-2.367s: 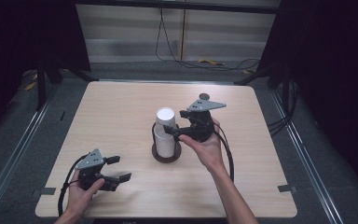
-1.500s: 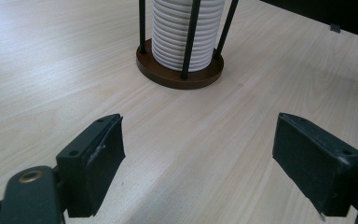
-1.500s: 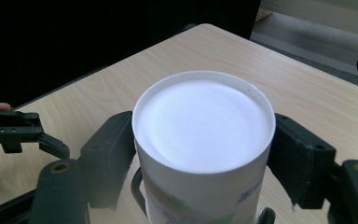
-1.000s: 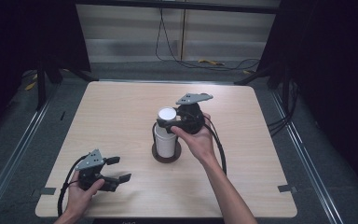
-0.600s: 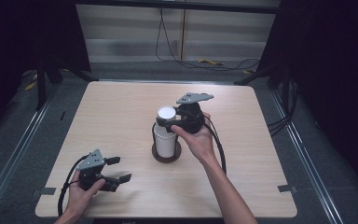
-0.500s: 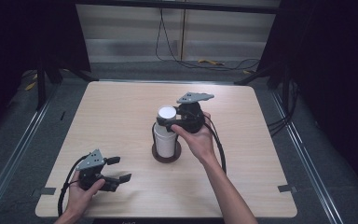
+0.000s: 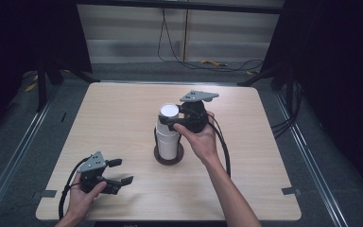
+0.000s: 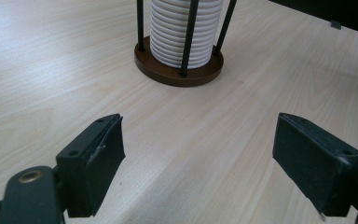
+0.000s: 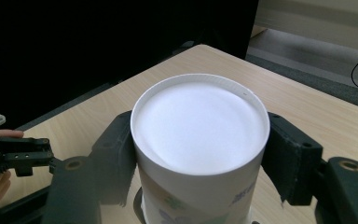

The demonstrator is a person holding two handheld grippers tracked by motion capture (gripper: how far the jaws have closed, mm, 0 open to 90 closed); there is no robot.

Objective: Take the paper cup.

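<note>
One wooden table before us, dark room, cables on grey floor beyond. White cup stack in brown-based rack mid-table. Our right gripper pinching top cup. Our left gripper spread, near front-left edge, well apart.

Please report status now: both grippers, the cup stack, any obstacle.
Right gripper shut on top cup of the stack in its holder. Left gripper open, low over the table, apart from the stack. Nothing in the way.
</note>
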